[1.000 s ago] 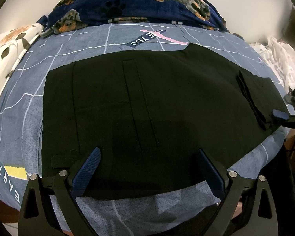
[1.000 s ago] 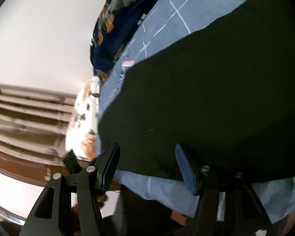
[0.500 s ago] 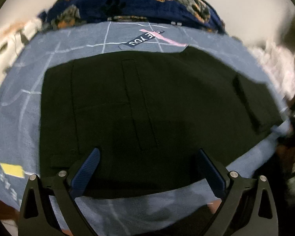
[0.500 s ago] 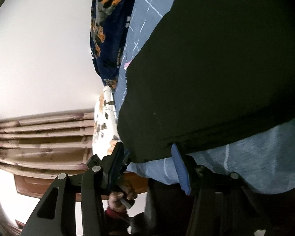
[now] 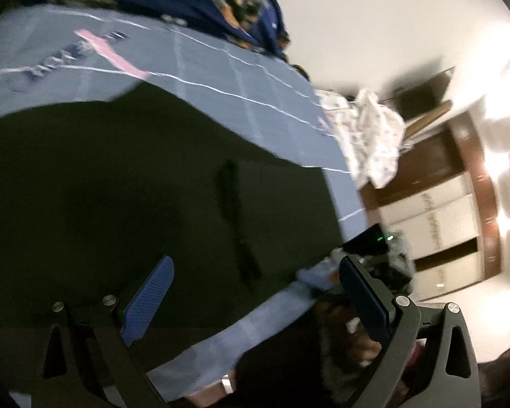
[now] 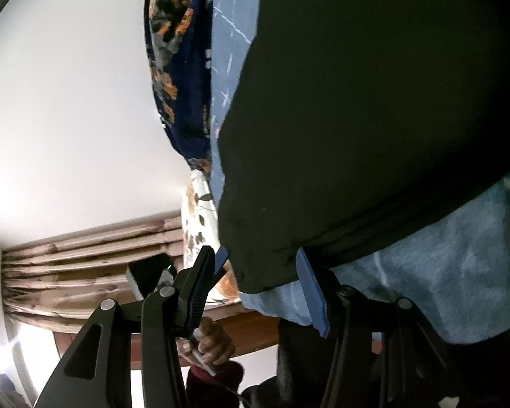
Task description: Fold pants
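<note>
Now I see right tongs (image 6: 258, 272) narrowed, half-open astride pants (image 6: 374, 119) corner; left tongs (image 5: 255, 299) swung rightward, wide, empty.

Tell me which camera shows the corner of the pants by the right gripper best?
The right wrist view. The pants corner sits sharp between the right gripper fingers, over the blue bedsheet. The left wrist view is blurred: it shows the dark cloth spread across the bed, not that corner.
</note>
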Demonstrator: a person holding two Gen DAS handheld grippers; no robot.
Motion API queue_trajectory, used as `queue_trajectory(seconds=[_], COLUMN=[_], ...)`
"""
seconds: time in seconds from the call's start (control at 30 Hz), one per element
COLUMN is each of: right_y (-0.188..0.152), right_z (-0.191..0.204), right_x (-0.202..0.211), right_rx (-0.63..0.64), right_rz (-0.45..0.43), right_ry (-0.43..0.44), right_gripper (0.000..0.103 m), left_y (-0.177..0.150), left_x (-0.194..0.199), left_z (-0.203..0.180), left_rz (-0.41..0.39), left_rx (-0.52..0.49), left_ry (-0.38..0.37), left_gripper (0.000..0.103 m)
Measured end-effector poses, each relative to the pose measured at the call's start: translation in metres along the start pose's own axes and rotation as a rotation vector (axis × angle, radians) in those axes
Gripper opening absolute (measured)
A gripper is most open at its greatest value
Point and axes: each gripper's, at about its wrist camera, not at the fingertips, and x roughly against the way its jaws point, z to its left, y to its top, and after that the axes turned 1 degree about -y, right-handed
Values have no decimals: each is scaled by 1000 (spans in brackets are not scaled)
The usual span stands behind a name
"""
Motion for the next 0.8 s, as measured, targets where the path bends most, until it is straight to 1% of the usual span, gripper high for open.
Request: queue_trajectory(seconds=[0.07, 0.13, 0.27, 0.37, 0.43, 0.5, 0.6, 0.8], right_y=[0, 2, 5, 5, 5, 6, 7, 7], right_z=[2, -2, -12, -12, -14, -18, -24, -28], right_x=[-1, -1, 1, 1, 1, 2, 4, 5], right_rx=[13, 2, -29, -32, -50, -83, -121, -153], right_rz=[4, 2, -13, -18, -22, -28, -36, -40], right_ry=[-12, -22, -24, -36, -43, -32, -11, 9], right_gripper=[49, 49, 46, 46, 44, 41, 37, 35], left_y=[7, 12, 13, 13, 13, 14, 15, 12], left_x=[-10, -19, -34, -42, -45, -47, -51, -67], left_z=[-4, -5, -10, -3, 2, 1, -4, -9], left_rz=[13, 41, 95, 135, 151, 154, 164, 213], left_rx=[25, 51, 60, 126, 175, 192, 192, 228], left_ry=[-40, -66, -58, -80, -107, -128, -153, -154], left_gripper=[97, 97, 97, 97, 97, 97, 97, 97])
